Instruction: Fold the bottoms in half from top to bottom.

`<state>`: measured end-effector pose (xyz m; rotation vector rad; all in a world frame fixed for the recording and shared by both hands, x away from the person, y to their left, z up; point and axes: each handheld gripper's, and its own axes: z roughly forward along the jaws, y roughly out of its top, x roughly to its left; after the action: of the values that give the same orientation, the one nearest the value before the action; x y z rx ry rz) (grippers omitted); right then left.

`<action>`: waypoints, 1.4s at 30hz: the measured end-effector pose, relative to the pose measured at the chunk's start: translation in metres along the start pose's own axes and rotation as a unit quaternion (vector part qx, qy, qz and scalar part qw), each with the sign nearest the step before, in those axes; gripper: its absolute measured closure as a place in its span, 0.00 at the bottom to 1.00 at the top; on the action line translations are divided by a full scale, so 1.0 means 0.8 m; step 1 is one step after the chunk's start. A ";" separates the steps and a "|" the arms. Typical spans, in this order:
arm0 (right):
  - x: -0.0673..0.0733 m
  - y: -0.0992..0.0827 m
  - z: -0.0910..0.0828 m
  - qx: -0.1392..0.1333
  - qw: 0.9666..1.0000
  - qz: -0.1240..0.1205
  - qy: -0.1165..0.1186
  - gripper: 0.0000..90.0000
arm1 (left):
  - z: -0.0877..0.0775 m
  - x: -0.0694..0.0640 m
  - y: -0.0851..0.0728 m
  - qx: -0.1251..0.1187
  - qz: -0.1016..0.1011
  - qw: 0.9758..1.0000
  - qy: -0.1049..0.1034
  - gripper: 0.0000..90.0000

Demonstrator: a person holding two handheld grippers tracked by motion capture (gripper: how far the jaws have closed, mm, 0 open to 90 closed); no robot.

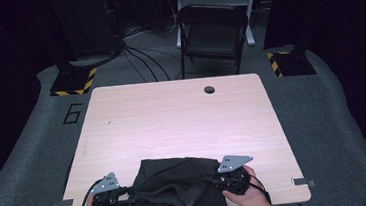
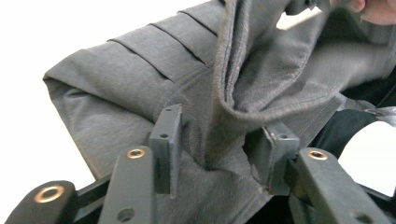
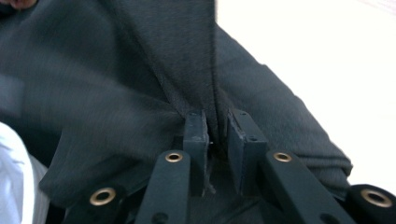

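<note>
Cloth (image 1: 178,186) sits at the near edge of the table (image 1: 182,118), at about 6 o'clock in the high view. It is dark grey and bunched up, and part of it hangs off the near edge.

The left gripper (image 1: 110,199) is at the cloth's 9 o'clock side. In the left gripper view, the left gripper's jaws stand apart, with a thick fold of the cloth (image 2: 196,93) between them. The fold is not pinched yet, so the jaws need to close before any pull.

The right gripper (image 1: 230,178) is at the cloth's 3 o'clock side. In the right gripper view its jaws are squeezed together on a thin ridge of the cloth (image 3: 177,70). That hold looks tight.

I think the job now is to lift the cloth and spread it flat. To do it well, close the left jaws on just one edge, not on the whole lump. Then move both hands apart, toward 9 and 3 o'clock, slowly and evenly. Keep the cloth low so it slides onto the bare wood toward 12 o'clock.

Farther off, at 12 o'clock, there is a small round hole (image 1: 209,89) in the table. Past that stands a black chair (image 1: 212,32).
</note>
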<state>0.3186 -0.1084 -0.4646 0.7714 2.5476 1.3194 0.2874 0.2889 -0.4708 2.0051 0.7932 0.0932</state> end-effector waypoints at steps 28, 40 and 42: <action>0.016 -0.004 0.039 0.068 0.997 0.021 0.007 0.61 | 0.062 0.029 0.021 0.043 0.025 0.998 0.031 0.51; 0.011 -0.014 0.053 0.085 0.996 0.026 -0.001 0.63 | 0.072 0.039 0.008 0.054 0.005 0.998 0.033 0.49; 0.007 -0.013 0.054 0.083 0.996 0.032 -0.002 0.64 | 0.074 0.041 0.008 0.048 0.005 0.998 0.039 0.49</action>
<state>0.3258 -0.0797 -0.4982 0.8929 2.6749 1.1328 0.3381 0.2606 -0.5064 2.1068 0.8509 0.1440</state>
